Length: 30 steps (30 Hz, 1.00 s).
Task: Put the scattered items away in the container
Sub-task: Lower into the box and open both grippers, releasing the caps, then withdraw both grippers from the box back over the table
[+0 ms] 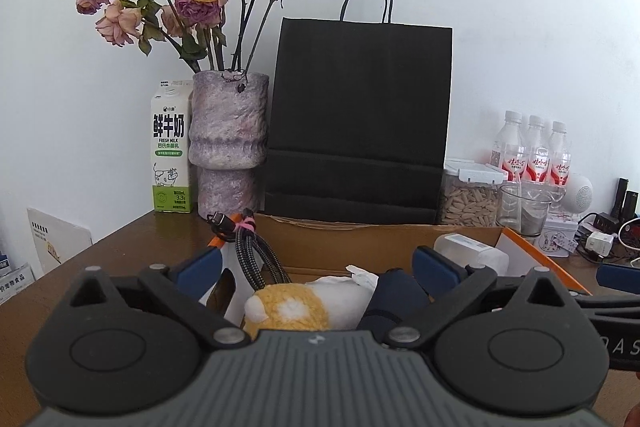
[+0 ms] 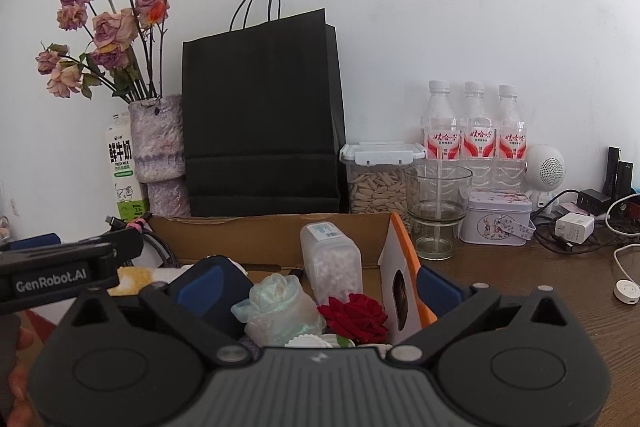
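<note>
Both grippers are held low & near level over the open brown cardboard box (image 2: pixel 280 239) on the wooden table (image 2: pixel 540 307). Left gripper (image 1: pixel 316 267) jaws are spread wide, nothing gripped; right gripper (image 2: pixel 318 287) likewise. Inside are seen a yellow-white plush toy (image 1: pixel 296 307), red fabric rose (image 2: pixel 356 315), frosted plastic bottle (image 2: pixel 332 259). Box front is hidden behind gripper bodies.

Left gripper (image 1: pixel 316 265): grey ribbed housing, black linkages, silver screws, blue-padded fingers (image 1: pixel 200 263). Right gripper (image 2: pixel 318 287) is built identically; "GenRobot.AI" is printed on the left gripper's side.
</note>
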Available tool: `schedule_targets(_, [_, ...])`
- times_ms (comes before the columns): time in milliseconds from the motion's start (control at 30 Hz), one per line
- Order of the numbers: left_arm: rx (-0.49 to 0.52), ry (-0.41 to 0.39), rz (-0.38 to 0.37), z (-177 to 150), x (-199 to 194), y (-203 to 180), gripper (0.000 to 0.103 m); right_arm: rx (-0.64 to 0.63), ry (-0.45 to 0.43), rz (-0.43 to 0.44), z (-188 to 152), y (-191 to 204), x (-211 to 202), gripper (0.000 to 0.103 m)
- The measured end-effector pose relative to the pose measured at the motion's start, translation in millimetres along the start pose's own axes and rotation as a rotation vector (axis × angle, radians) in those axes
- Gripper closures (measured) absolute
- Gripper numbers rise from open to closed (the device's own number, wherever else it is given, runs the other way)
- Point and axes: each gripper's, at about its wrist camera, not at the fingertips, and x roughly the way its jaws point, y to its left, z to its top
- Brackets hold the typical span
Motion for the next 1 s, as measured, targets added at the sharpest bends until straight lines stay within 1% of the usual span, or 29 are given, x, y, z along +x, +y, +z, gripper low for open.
schedule_targets(233, [-0.021,-0.015,-0.004,-2,-4,5,0.000,-0.009,-0.004,-0.008,-2,2,-4,0.000])
schedule_targets(433, [0.019,-0.019,0.000,-9,-15,7,0.000,-0.041,-0.003,-0.013,-10,7,-11,0.000])
schedule_targets(733, [0.017,-0.030,-0.009,-17,-50,25,0.000,-0.067,-0.018,-0.035,-25,12,-45,0.000])
schedule_targets(900, [0.024,-0.015,-0.017,-24,-69,33,0.000,-0.074,-0.002,-0.033,-35,15,-62,0.000])
schedule_targets(1000, [0.023,-0.001,-0.017,-28,-78,39,0.000,-0.076,0.009,-0.017,-41,17,-71,0.000])
